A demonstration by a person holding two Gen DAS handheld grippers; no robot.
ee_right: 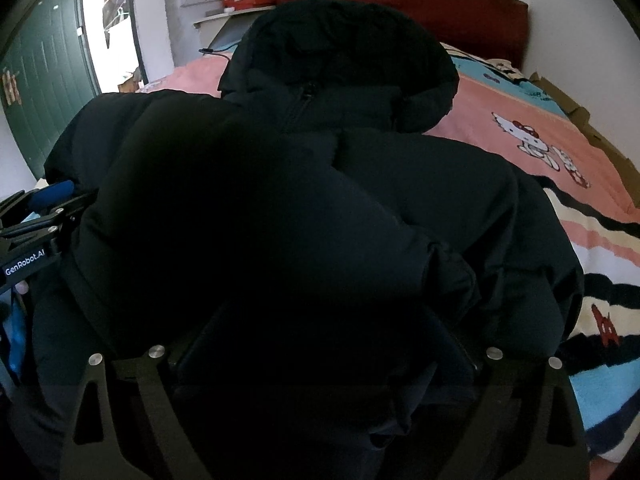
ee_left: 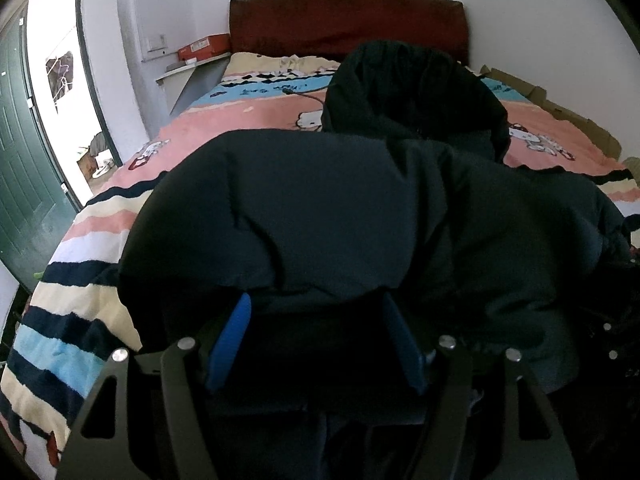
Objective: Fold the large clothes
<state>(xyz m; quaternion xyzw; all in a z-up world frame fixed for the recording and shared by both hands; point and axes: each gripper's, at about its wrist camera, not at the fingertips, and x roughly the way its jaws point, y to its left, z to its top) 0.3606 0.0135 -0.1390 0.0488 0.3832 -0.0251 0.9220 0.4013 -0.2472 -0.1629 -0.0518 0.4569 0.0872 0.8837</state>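
The dark puffy jacket (ee_left: 320, 208) is spread on the bed (ee_left: 224, 120), hem bunched between both wide-set jaws. Grip cannot be confirmed; slick padding could be lost mid-fold.

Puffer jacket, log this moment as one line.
item: black hooded puffer jacket on bed | left gripper: open, straddling hem | right gripper: fingers buried, unclear
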